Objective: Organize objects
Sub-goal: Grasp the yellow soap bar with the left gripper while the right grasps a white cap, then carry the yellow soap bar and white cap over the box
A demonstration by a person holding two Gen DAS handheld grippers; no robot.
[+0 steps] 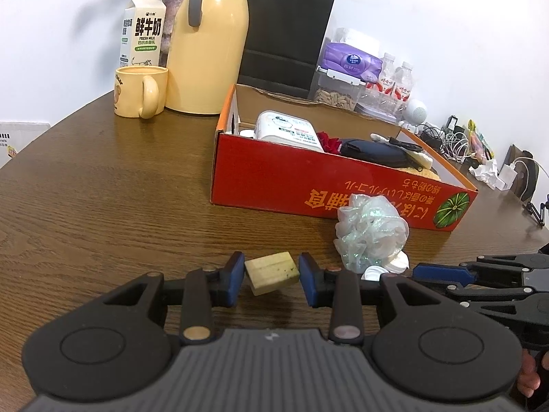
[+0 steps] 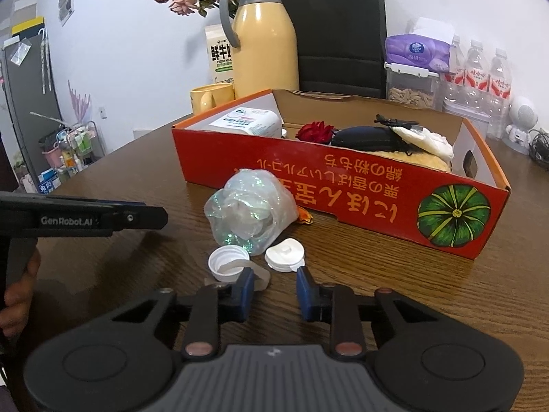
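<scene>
Blue pads of the left tongs (image 1: 271, 279) pinch a small pale wooden block (image 1: 271, 274) from both sides; the block hangs tilted, a little above the brown wood-grain counter (image 1: 103, 206). The right tongs (image 2: 275, 290) stand partly spread, and nothing is pressed between the blue pads. The left pad of the right tongs covers one end of a clear curved plastic piece (image 2: 262, 276), but I cannot tell whether it touches it.

Just beyond the right tongs lie two white plastic caps on the counter: an open round cap (image 2: 224, 264) on the left and a flat lid with a small knob (image 2: 284, 254) on the right. Behind them, touching or nearly touching, sits a crumpled clear plastic bag with a glittery sheen (image 2: 248, 211). A small orange scrap (image 2: 305, 218) shows at the right side of the bag.

Farther away stands a long red cardboard box with a green pumpkin picture (image 2: 453, 214). Inside the box are a white packet of wipes (image 2: 245, 122), a red artificial flower (image 2: 314, 132), a dark blue pouch (image 2: 363, 139) and a white cloth (image 2: 425, 142).

At the far side of the counter stand a yellow mug (image 1: 140, 91), a milk carton (image 1: 142, 29), a yellow thermos jug with a grey handle (image 1: 209, 48) and a black paper bag (image 1: 284, 31).
</scene>
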